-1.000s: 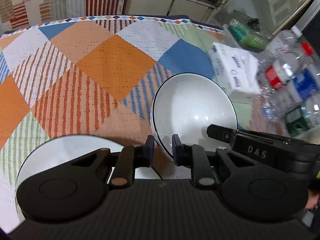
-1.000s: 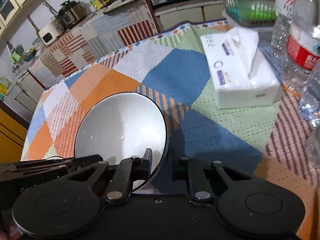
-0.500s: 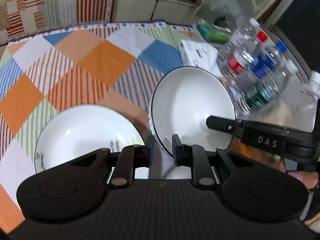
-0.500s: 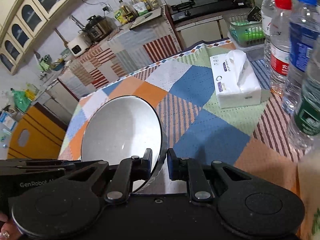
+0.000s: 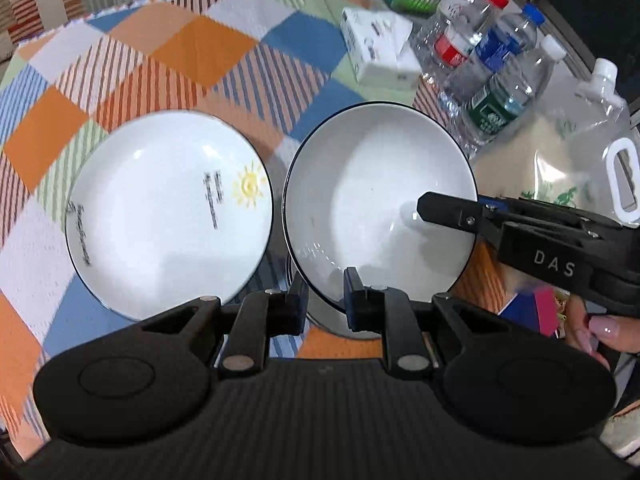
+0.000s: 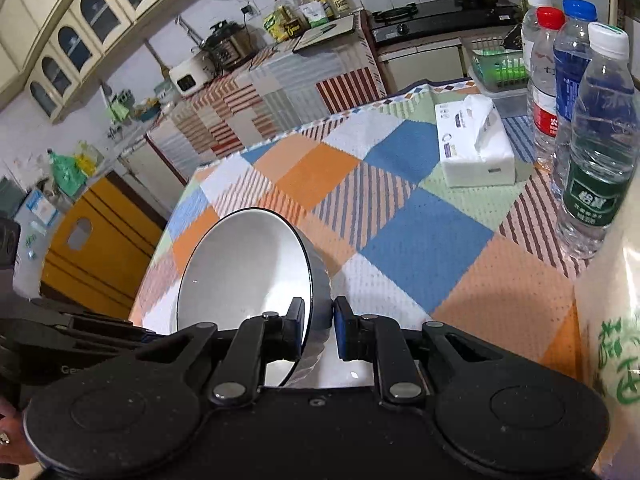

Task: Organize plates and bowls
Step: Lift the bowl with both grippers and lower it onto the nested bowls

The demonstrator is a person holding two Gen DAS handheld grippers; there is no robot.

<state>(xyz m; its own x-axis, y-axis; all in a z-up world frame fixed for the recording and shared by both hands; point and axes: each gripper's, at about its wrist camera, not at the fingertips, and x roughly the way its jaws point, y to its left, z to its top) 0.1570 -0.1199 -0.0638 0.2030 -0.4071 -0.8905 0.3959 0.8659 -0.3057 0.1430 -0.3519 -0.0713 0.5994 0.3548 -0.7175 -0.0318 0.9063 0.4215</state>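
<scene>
Both claws were on the one bowl (image 5: 376, 200) at once. My left claw (image 5: 325, 294) pinched the bowl's near rim, one finger inside and one outside. My right claw (image 6: 318, 330) was clamped on the opposite rim, its inner finger lying across the white interior in the left wrist view. The bowl looked lifted off the desk (image 5: 160, 52) and tilted in the right wrist view, just beside the plate (image 5: 168, 212) without clearly touching it. The plate lay flat on the checked cloth, its sun print facing up.

As I judged it, the job was in its middle. The bowl was in hand but not yet put anywhere, and the plate had not been gripped. What remained was to set the bowl down, perhaps on the plate, though I could not say where it was meant to end up.

I counted one bowl and one plate, and no further crockery showed in either view. Off to the right stood four water bottles (image 6: 596, 136) in a cluster. There was also one tissue pack (image 6: 472, 148), one large clear jug (image 5: 592, 152) with a handle, and one green basket (image 6: 498, 68) at the far edge.
</scene>
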